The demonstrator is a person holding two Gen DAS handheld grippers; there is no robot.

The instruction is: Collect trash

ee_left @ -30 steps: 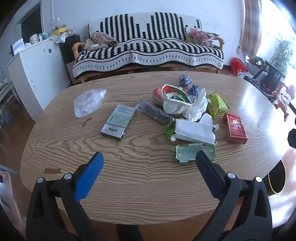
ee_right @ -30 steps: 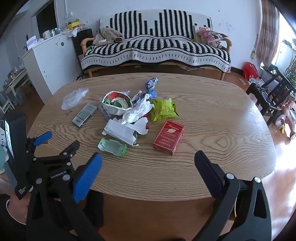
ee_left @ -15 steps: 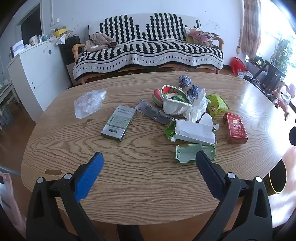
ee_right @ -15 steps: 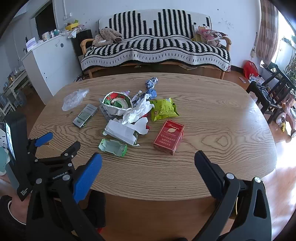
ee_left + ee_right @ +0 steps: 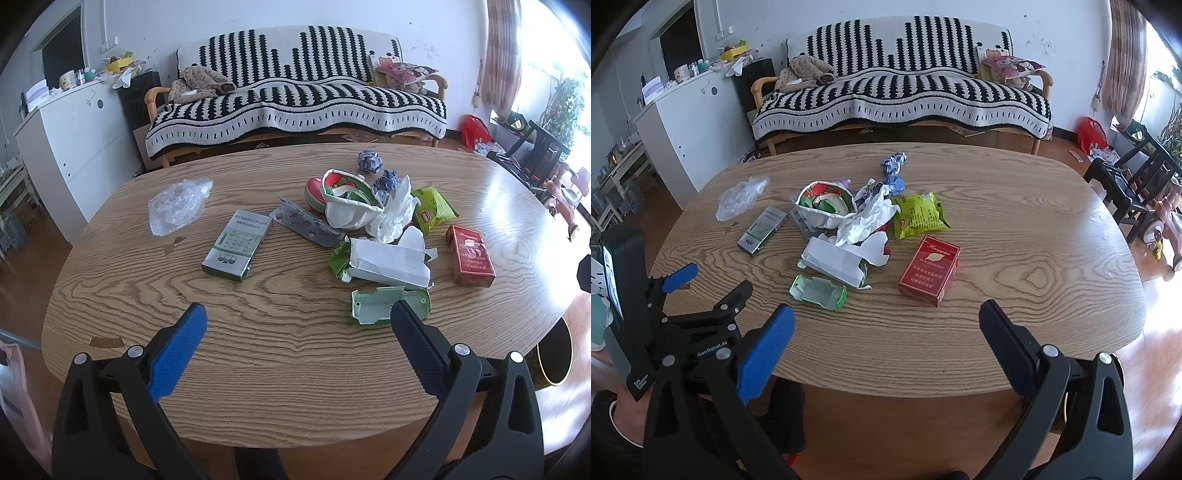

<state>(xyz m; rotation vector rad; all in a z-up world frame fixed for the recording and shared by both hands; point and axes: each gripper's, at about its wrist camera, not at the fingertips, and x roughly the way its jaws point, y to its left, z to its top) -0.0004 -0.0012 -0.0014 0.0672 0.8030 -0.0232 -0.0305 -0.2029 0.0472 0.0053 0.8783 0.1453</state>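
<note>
Trash lies in a heap on the oval wooden table (image 5: 295,369): a red cigarette box (image 5: 469,254) (image 5: 930,270), a torn white carton (image 5: 388,263) (image 5: 836,263), a green plastic shell (image 5: 388,305) (image 5: 817,292), a yellow-green snack bag (image 5: 433,208) (image 5: 918,216), a paper bowl (image 5: 345,201) (image 5: 825,205), a pill blister (image 5: 306,227), a grey-green box (image 5: 238,243) (image 5: 761,230), a clear plastic bag (image 5: 177,205) (image 5: 738,197) and crumpled blue paper (image 5: 369,161) (image 5: 894,164). My left gripper (image 5: 295,321) is open and empty over the near table edge. My right gripper (image 5: 886,321) is open and empty near the front edge; the left gripper (image 5: 687,295) shows at its left.
A black-and-white striped sofa (image 5: 295,103) stands behind the table. A white cabinet (image 5: 74,129) is at the left. Dark chairs (image 5: 1126,188) stand at the right. A round bin (image 5: 554,354) sits on the floor by the table's right end.
Both grippers have barely moved; the views shift only slightly. The trash has not moved.
</note>
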